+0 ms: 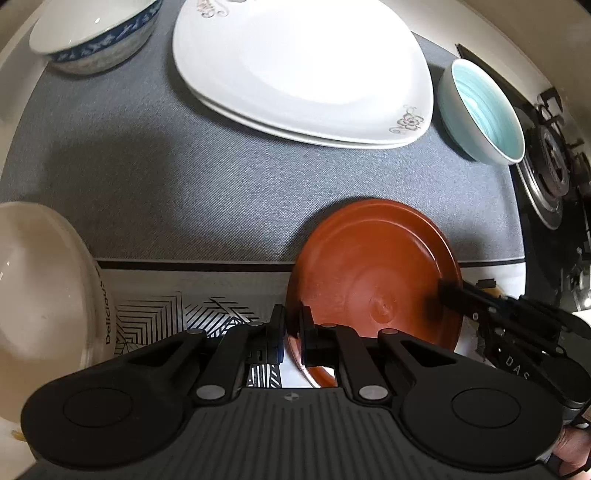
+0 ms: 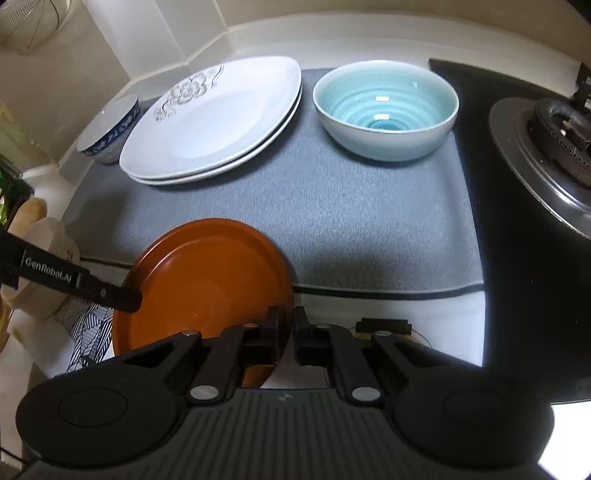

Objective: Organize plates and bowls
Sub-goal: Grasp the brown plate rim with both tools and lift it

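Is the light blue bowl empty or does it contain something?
Empty: the light blue bowl shows its bare ringed glaze down to the bottom, upright on the grey mat.

matte black claw [image 1: 291,334], ribbed grey base, silver pivot pins

Both views are evenly, softly lit, bright enough to read colours, with the corners falling off into dark vignette. Broad, soft-edged shadows lie on the grey mat [image 2: 332,206] in front of the brown plate [image 2: 207,280] and under the stacked white plates [image 1: 295,70]. A small white highlight glints inside the turquoise bowl [image 2: 384,99], and the cream bowl [image 1: 40,280] at the left view's edge is pale and washed out. Fisheye distortion bends the counter [image 2: 258,33] rim and mat edges into curves. The far blue-patterned bowl [image 1: 96,33] looks slightly soft; a bright patch burns out at the right view's lower right corner.
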Tool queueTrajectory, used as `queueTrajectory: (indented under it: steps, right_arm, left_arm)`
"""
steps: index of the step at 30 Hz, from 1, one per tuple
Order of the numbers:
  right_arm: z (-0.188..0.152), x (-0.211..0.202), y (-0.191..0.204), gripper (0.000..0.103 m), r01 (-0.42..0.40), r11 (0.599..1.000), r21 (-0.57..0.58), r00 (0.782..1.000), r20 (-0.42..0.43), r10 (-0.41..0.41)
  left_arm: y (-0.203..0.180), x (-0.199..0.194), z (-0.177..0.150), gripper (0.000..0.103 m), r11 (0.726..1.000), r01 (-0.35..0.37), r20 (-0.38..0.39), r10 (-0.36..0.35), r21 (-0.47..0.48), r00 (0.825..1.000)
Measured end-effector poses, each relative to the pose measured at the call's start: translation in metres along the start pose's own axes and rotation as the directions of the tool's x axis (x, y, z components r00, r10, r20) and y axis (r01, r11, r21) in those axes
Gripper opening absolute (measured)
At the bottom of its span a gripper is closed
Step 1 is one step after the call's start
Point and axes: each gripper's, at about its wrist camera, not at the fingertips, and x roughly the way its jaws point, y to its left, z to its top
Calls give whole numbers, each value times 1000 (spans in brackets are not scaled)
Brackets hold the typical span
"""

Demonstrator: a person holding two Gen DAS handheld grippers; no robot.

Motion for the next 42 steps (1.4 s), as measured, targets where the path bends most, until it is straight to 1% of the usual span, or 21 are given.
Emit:
queueTrajectory:
  steps: [2, 5, 7, 9, 10, 12, 14, 17, 19, 20, 22, 24, 26, 28, 31, 34, 36, 38, 40, 42]
  right_arm:
    - [1, 0, 0, 8, 5, 1000, -15, 1000, 5, -5]
    - [1, 0, -6, 7, -19, 999, 32, 1000, 6, 19]
    - [0, -3, -3, 6, -24, 999, 32, 1000, 8, 24]
    - [0, -10, 2, 6, -25, 1000, 12, 999, 28, 24]
    - [1, -14, 1, 7, -30, 999, 14, 999, 37, 30]
    - [5, -25, -4, 6, -50, 997, 55, 997, 58, 46]
    - [8, -36, -12, 6, -82, 990, 113, 995, 72, 74]
    - [15, -52, -13, 5, -91, 986, 137, 992, 100, 78]
    - [20, -65, -13, 4, -114, 981, 159, 987, 129, 94]
    - [23, -72, -13, 4, -131, 978, 165, 983, 147, 107]
    - [29, -82, -8, 4, -139, 980, 144, 978, 173, 114]
    - [37, -86, -2, 4, -134, 985, 109, 978, 178, 114]
    - [45, -85, 0, 4, -134, 986, 100, 978, 177, 115]
    - [56, -86, 1, 4, -136, 986, 96, 977, 177, 117]
    - [77, -92, 6, 4, -130, 989, 70, 973, 202, 113]
    - [102, -99, 10, 4, -130, 991, 36, 967, 227, 118]
    - [119, -103, 15, 4, -130, 991, 16, 962, 245, 122]
    - [135, -106, 21, 4, -130, 991, 1, 956, 264, 125]
    - [150, -109, 30, 4, -117, 992, -41, 949, 289, 124]
    - [162, -110, 38, 4, -90, 993, -81, 943, 314, 111]
  left_arm:
    - [-2, -1, 0, 8, 1000, -10, -4, 10, 3, 1000]
    - [-2, -1, 2, 8, 1000, -11, -20, 10, -9, 1000]
    - [-5, -4, 2, 7, 1000, -31, -28, 30, -4, 999]
    - [-13, -16, -1, 7, 997, -61, 15, 60, 45, 998]
    - [-16, -22, -2, 7, 996, -65, 30, 63, 58, 998]
    - [-16, -35, -2, 7, 998, -39, 45, 37, 58, 998]
    - [-14, -45, 1, 7, 999, -6, 43, 4, 39, 999]
    - [-10, -55, 5, 7, 998, 60, 15, -60, -19, 998]
    - [-9, -66, 7, 7, 995, 89, 23, -88, -44, 996]
    - [-7, -73, 7, 7, 994, 99, 36, -97, -56, 995]
    - [-6, -83, 7, 7, 991, 118, 67, -114, -58, 991]
    - [-4, -90, 9, 7, 990, 126, 93, -120, -59, 988]
    - [2, -94, 14, 7, 988, 140, 105, -132, -71, 986]
    - [9, -100, 18, 7, 981, 168, 116, -157, -97, 981]
    - [18, -109, 26, 7, 963, 229, 133, -210, -140, 968]
    - [22, -119, 38, 7, 949, 268, 179, -238, -167, 955]
    - [24, -131, 47, 7, 948, 276, 228, -236, -161, 945]
    - [25, -143, 57, 7, 952, 266, 276, -218, -150, 936]
    - [26, -152, 67, 7, 955, 251, 302, -196, -156, 933]
    - [27, -157, 77, 7, 957, 250, 327, -190, -150, 926]
